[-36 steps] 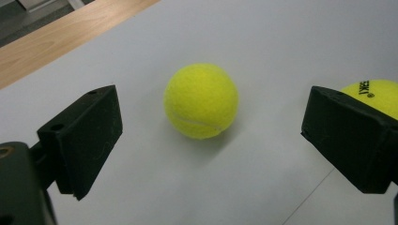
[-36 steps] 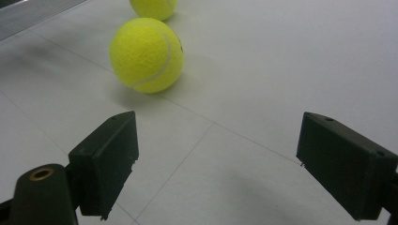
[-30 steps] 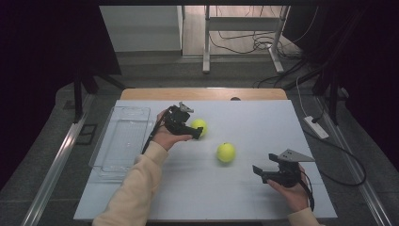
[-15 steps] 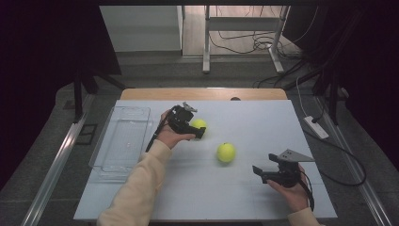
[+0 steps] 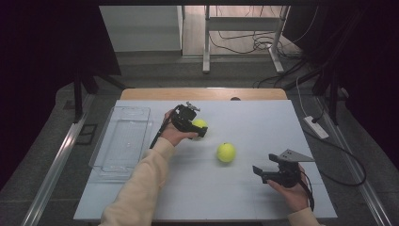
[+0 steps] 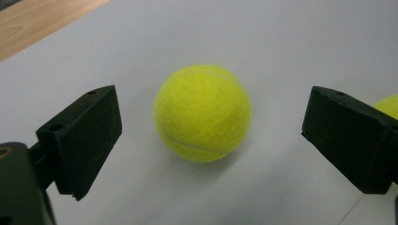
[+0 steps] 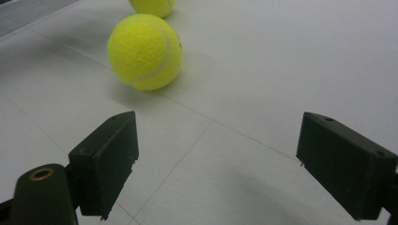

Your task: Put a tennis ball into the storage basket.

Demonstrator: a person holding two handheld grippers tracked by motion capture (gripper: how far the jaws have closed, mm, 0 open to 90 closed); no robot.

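High view first, nearest stuff: the right tongs (image 5: 261, 172) sit low at the near right of the table (image 5: 263, 117), held in a hand, jaws spread wide with nothing between them. In the right gripper view you can see the bare white top between the jaws and the closer tennis ball (image 7: 145, 50) lying a good bit ahead, well apart from them.

Going further out, that closer tennis ball (image 5: 226, 152) is loose around the middle of the table, nobody touching it.

Further still, the left tongs (image 5: 202, 131) are up against the far tennis ball (image 5: 199, 124). The left gripper view makes it clearer: jaws wide, far tennis ball (image 6: 202, 114) sitting on the table right between them, with clear space on both sides. So lined up, not squeezed yet. Off to the left there's a clear plastic tray (image 5: 123, 141) with nothing in it that I can make out.

Progress-wise I'd say it's early: both balls on the table, none picked up. If the tray is where they go, everything's left to do: close, lift, carry, drop, then the second ball.

Compared with a second ago, barely anything has changed. The left tongs have edged a touch nearer the far ball, the right tongs and both balls are where they were.
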